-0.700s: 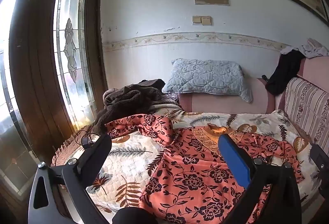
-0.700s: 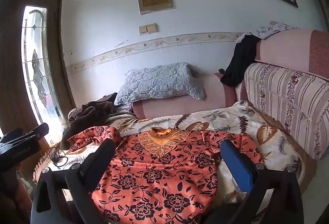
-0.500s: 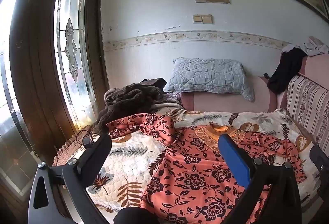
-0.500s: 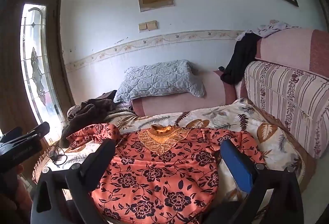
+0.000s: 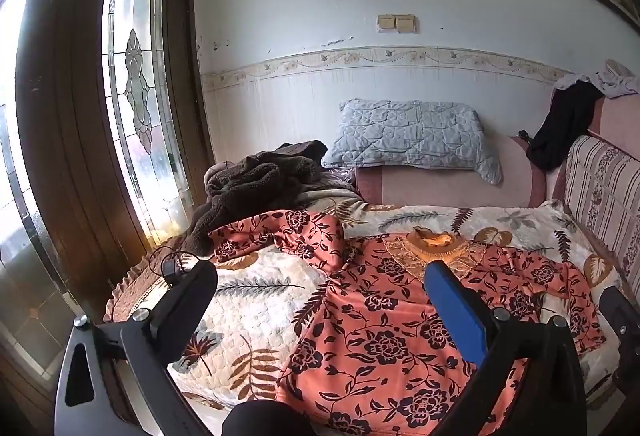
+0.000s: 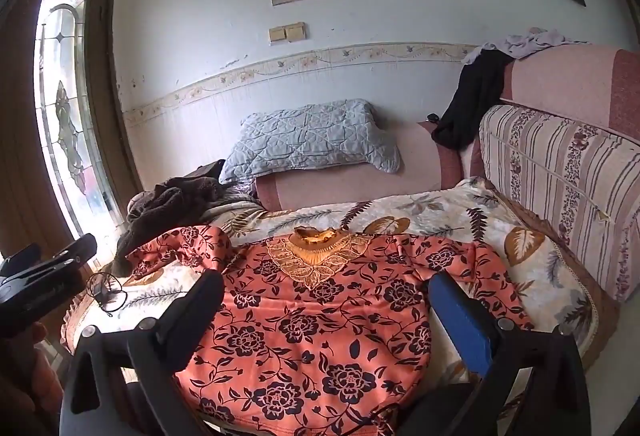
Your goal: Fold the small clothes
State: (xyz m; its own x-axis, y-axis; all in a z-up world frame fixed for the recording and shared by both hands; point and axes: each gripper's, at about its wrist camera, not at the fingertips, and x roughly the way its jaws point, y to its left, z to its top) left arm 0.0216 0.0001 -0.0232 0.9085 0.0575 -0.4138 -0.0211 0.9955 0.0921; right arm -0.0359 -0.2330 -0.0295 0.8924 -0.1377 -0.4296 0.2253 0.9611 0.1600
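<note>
Both claws hang over the near edge of the bed [image 5: 260,300], and both stand wide open with nothing between their fingers. The left claw [image 5: 320,300] looks across the leaf-print bedspread toward the top's left sleeve [image 5: 280,232]; the right claw [image 6: 328,312] sits squarely over the body of the floral top [image 6: 320,324].

The top lies face up and spread flat, gold collar [image 6: 316,236] pointing away toward the grey pillow [image 6: 312,140], hem at the near edge. The left sleeve is bunched and rumpled near the brown fleece [image 5: 256,180]; the right sleeve [image 6: 460,256] lies straighter, out toward the striped cushion [image 6: 560,188].

Over the last half second, very little: both views lift a touch and the top slides slightly lower in the picture, but the fabric has not been touched and the claws have stayed wide. So we are at the very start, no fold made yet. The next move is probably a sleeve tucked inward, though whether the hem hangs over the bed's edge is hard to tell from here.
</note>
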